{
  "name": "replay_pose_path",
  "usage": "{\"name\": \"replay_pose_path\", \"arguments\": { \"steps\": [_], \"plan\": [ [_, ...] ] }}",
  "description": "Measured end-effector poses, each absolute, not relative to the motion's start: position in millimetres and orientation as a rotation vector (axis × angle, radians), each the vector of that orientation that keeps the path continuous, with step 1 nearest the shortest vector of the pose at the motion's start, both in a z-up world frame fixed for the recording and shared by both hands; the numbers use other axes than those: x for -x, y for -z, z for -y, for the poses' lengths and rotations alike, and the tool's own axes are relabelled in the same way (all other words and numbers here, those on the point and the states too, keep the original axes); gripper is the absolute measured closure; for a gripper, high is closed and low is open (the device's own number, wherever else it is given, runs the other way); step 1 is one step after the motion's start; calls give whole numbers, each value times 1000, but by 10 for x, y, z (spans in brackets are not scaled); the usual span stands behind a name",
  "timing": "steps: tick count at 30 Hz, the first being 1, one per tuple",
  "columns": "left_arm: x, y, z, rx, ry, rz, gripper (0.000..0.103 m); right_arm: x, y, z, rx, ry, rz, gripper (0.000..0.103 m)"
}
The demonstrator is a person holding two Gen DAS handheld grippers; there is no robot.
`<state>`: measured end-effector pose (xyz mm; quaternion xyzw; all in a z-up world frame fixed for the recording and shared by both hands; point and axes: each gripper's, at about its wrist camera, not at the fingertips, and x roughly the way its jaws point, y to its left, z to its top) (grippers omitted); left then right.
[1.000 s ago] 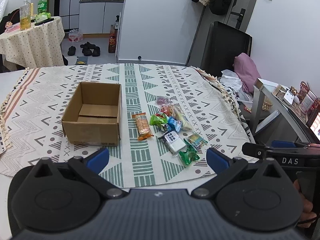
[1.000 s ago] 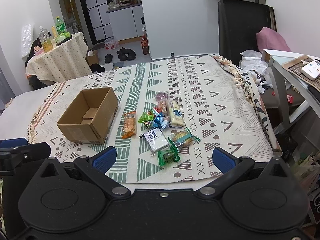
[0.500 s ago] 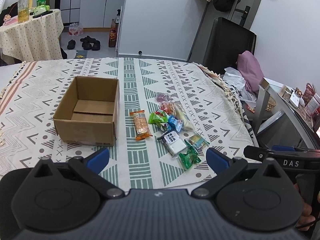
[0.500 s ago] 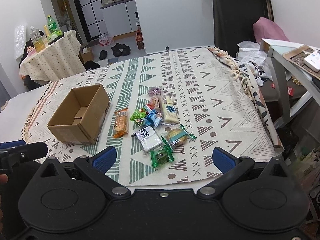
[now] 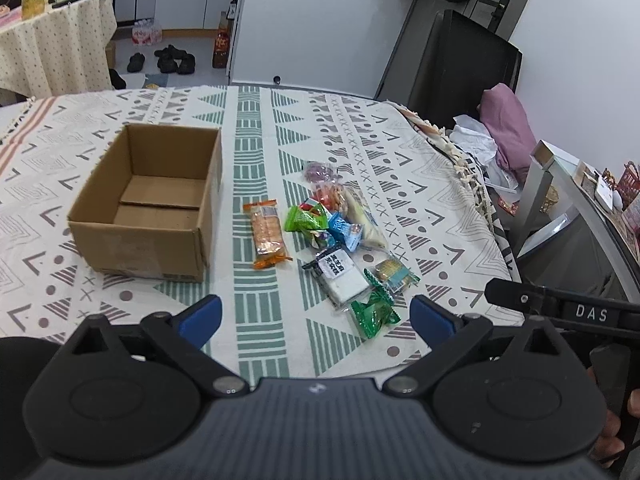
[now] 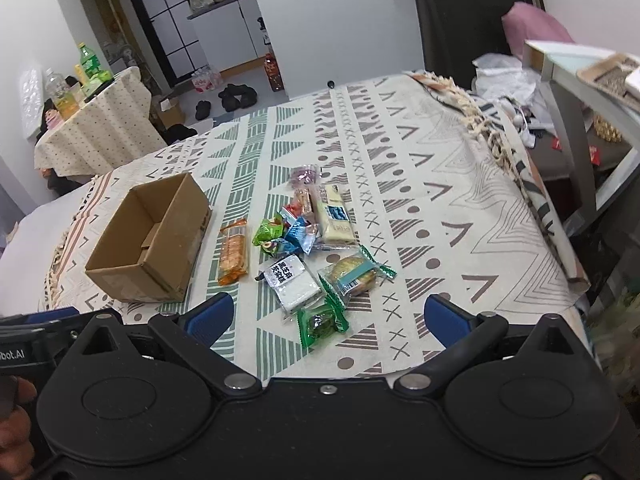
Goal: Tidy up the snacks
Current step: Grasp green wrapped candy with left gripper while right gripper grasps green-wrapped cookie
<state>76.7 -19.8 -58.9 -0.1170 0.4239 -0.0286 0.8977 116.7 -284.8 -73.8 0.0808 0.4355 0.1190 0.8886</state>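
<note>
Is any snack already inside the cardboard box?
No. In the left wrist view the cardboard box shows only its bare bottom flaps; the snacks all lie on the tablecloth beside it.

The box [image 5: 148,204] is plain brown cardboard, matt and a little rough. The snack packets [image 5: 340,248] are shiny plastic film, some of it transparent. The tabletop [image 5: 400,168] wears woven cloth, matt. Both tools have matt black plastic bodies.

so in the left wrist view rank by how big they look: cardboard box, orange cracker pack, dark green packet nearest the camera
1. cardboard box, clearly largest.
2. orange cracker pack.
3. dark green packet, smallest; it sits closer to the camera than the cracker pack, so its true size is probably smaller still.
</note>
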Motion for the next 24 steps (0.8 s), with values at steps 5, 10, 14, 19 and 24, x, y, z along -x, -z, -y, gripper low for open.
{"name": "replay_pose_path", "arguments": {
  "steps": [5,10,14,19,24],
  "plan": [
    [-947,737,217,279,65,-905,5,-1360,885,2910,-249,-237,-959,10],
    [-1145,891,225,338,67,-935,11,-1545,1027,2961,-319,-207,-1002,16],
    [-1301,1054,273,382,56,-961,13,-1652,1147,3019,-371,-179,-1042,18],
    [-1496,1341,394,433,59,-1027,24,-1744,1279,3130,-453,-75,-1067,35],
    [-1649,1587,550,482,66,-1076,28,-1871,1409,3174,-505,6,-1062,37]
  ]
}}
